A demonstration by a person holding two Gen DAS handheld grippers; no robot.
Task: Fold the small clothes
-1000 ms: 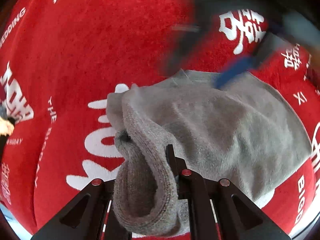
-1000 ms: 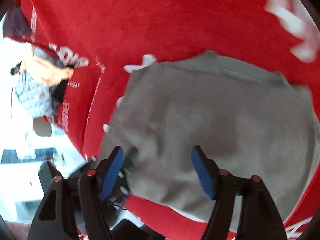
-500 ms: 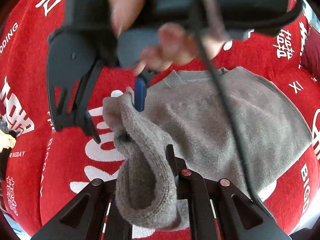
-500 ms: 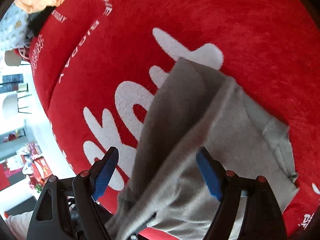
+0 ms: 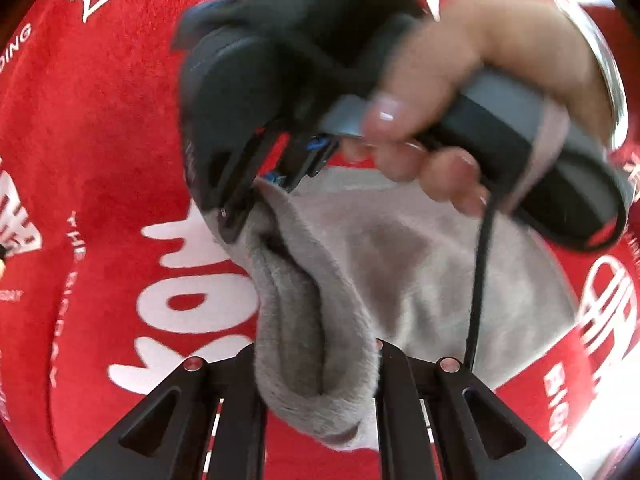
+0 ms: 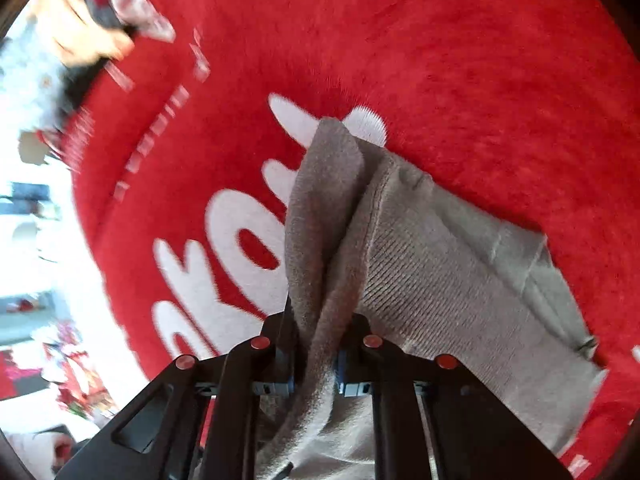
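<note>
A small grey knit sweater point(image 5: 420, 264) lies on a red cloth with white lettering point(image 5: 100, 128). My left gripper point(image 5: 316, 364) is shut on a bunched fold of the sweater's near edge. My right gripper point(image 6: 316, 344) is shut on another fold of the same sweater point(image 6: 440, 272) and lifts it off the cloth. In the left wrist view the right gripper point(image 5: 280, 176) and the hand holding it hang over the sweater's far left corner, pinching it.
The red cloth point(image 6: 460, 60) spreads all around the sweater. Beyond its left edge in the right wrist view there is a bright room with blurred clothing point(image 6: 48, 64). A black cable point(image 5: 478, 280) hangs from the right gripper across the sweater.
My right gripper came over the sweater's far left corner and shut on a fold of it; it was open before. My left gripper kept its hold on the near edge.
</note>
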